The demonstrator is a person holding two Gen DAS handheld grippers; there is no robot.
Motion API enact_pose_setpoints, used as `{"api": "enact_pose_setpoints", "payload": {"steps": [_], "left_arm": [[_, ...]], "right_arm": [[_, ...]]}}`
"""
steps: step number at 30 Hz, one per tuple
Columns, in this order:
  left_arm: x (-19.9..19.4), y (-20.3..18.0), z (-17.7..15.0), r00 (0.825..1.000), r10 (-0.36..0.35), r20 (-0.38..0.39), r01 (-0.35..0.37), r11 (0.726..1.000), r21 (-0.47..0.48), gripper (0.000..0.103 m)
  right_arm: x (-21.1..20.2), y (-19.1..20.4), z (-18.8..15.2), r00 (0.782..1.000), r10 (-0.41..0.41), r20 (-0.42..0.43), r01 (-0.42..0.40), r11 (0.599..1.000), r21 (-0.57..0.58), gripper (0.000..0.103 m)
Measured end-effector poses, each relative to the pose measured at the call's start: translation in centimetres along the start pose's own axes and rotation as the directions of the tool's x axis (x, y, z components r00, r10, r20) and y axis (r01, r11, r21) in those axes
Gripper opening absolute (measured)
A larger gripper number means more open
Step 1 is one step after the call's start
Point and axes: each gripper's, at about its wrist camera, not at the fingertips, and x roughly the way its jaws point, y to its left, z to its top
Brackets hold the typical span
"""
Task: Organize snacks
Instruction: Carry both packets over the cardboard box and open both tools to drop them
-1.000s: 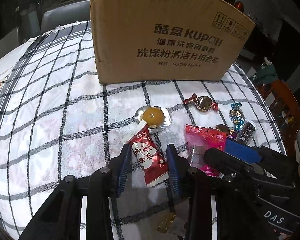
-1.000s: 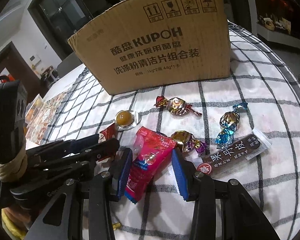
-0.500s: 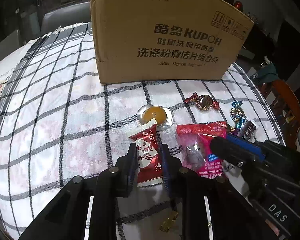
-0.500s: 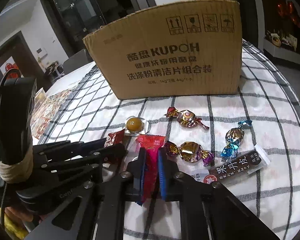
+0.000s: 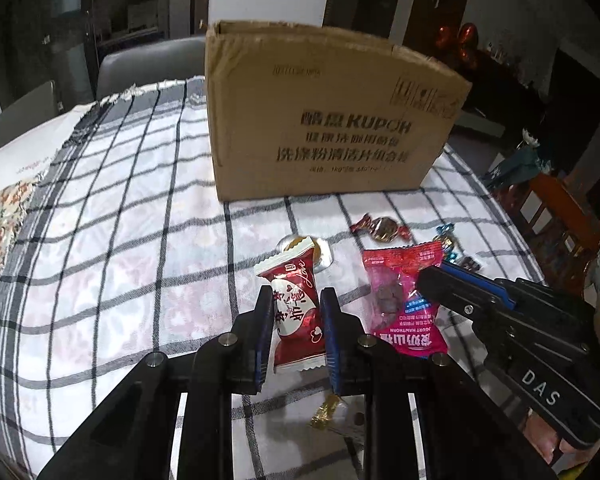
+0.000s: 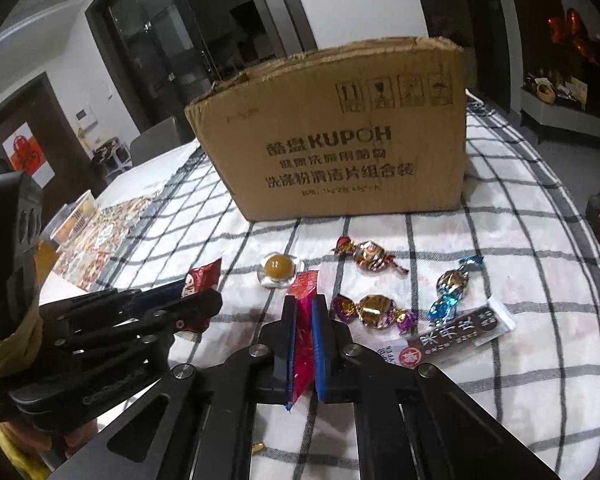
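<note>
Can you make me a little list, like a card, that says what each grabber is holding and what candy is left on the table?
left hand-held gripper: shut on red heart-print candy packet
right hand-held gripper: shut on pink snack packet
box: cardboard box standing behind the snacks, on the checked cloth
left on cloth: yellow jelly cup, two gold twist candies, blue twist candy, dark brown snack bar
</note>
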Motion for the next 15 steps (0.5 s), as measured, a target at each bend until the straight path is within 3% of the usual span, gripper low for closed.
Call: {"api": "enact_pose_setpoints", "payload": {"steps": [15], "left_arm": [[-5.2, -1.6, 2.8, 0.990, -0.028, 0.135, 0.022, 0.999, 0.040, 0.024]], "right_arm": [[-4.9, 0.8, 3.1, 0.989, 0.009, 0.147, -0.008, 1.000, -0.008, 0.008]]}}
